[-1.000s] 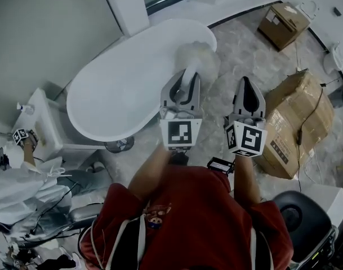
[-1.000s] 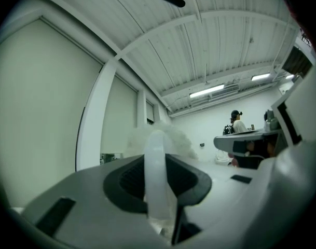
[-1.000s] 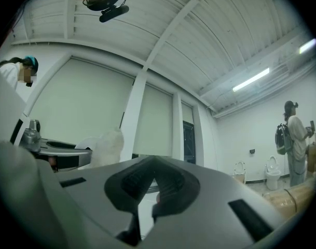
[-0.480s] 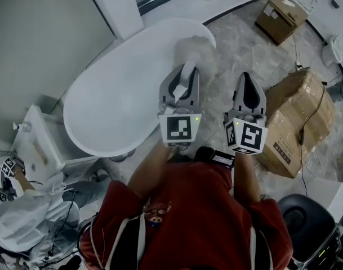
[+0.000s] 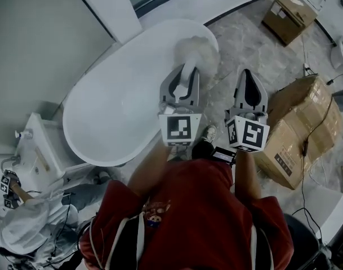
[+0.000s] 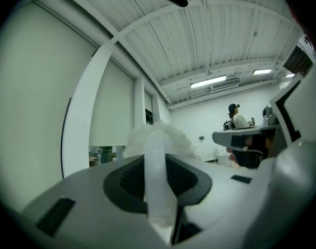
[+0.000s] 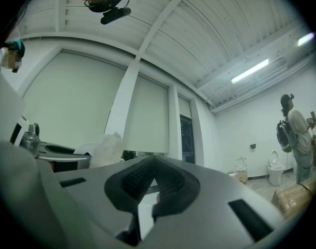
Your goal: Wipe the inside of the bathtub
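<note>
The white oval bathtub (image 5: 112, 103) fills the head view's left middle. My left gripper (image 5: 185, 75) is shut on the white handle (image 6: 158, 180) of a fluffy white duster. The duster's head (image 5: 197, 52) hangs over the tub's right end, near the rim. In the left gripper view the handle stands between the jaws, with the fluffy head (image 6: 165, 136) beyond their tips. My right gripper (image 5: 249, 76) is held beside the left one, over the marble floor to the right of the tub. Its jaws (image 7: 156, 176) are together with nothing between them.
A large cardboard box (image 5: 299, 122) lies at the right, a smaller one (image 5: 289, 10) at the top right. A white cabinet (image 5: 40, 145) stands by the tub's left end. A person in white (image 5: 30, 229) crouches at the bottom left. Another person (image 7: 295, 134) stands far off.
Both grippers keep their places, the duster still at the tub's right end. The head view has shifted a little, and the person in white has moved lower left in it.
</note>
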Action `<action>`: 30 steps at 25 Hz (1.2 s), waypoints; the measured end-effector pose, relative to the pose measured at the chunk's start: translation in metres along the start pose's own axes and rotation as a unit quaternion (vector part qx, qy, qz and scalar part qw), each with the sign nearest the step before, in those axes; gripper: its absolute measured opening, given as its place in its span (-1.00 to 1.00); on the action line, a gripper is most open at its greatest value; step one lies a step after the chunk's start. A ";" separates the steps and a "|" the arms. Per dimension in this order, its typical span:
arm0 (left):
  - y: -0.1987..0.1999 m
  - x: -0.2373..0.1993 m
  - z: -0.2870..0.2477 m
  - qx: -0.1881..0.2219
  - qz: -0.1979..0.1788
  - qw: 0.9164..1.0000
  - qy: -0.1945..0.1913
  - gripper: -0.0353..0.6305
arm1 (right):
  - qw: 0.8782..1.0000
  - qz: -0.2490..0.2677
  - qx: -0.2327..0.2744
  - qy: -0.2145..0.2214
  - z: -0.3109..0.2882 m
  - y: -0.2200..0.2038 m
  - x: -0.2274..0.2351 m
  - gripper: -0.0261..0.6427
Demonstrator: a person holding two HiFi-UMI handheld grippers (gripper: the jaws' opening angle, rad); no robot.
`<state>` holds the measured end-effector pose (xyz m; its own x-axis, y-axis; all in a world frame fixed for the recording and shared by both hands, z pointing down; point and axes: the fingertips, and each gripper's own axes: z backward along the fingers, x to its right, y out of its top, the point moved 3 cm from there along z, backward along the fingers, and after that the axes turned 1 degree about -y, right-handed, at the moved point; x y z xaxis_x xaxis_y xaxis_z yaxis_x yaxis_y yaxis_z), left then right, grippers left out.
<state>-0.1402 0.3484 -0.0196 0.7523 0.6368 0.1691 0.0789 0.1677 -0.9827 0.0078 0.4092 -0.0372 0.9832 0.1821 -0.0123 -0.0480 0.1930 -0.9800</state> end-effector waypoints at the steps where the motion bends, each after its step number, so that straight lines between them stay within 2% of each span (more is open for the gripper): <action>1: -0.001 0.002 -0.013 -0.002 0.000 1.000 0.000 -0.61 | 1.000 -0.004 0.002 0.001 -0.011 -0.001 0.008 -0.89; 7: -0.006 0.012 -0.091 -0.017 0.014 1.000 0.010 -0.61 | 1.000 -0.004 0.006 0.015 -0.076 -0.010 0.056 -0.89; 11: -0.008 0.022 -0.139 -0.027 0.011 0.999 0.018 -0.61 | 1.000 0.002 0.005 0.029 -0.110 -0.016 0.094 -0.89; 16: -0.011 0.038 -0.189 -0.036 0.003 0.999 0.029 -0.61 | 0.999 -0.021 0.002 0.038 -0.143 -0.028 0.134 -0.89; 20: -0.019 0.042 -0.215 -0.045 -0.003 0.999 0.030 -0.61 | 0.999 -0.020 0.000 0.047 -0.165 -0.039 0.149 -0.89; 24: -0.025 0.044 -0.235 -0.047 0.008 0.998 0.036 -0.61 | 0.999 -0.028 -0.005 0.046 -0.182 -0.050 0.158 -0.89; 27: -0.034 0.043 -0.248 -0.053 -0.007 0.998 0.028 -0.61 | 0.999 -0.033 -0.012 0.042 -0.195 -0.059 0.161 -0.89; 30: -0.042 0.033 -0.259 -0.054 0.002 0.998 0.030 -0.61 | 0.999 -0.033 -0.017 0.038 -0.210 -0.067 0.158 -0.89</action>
<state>0.0506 0.1669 0.0078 0.7899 0.5911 0.1630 0.1434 0.0803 -0.9864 0.2029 0.2229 -0.0153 0.9947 0.0956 0.0388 0.0221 0.1700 -0.9852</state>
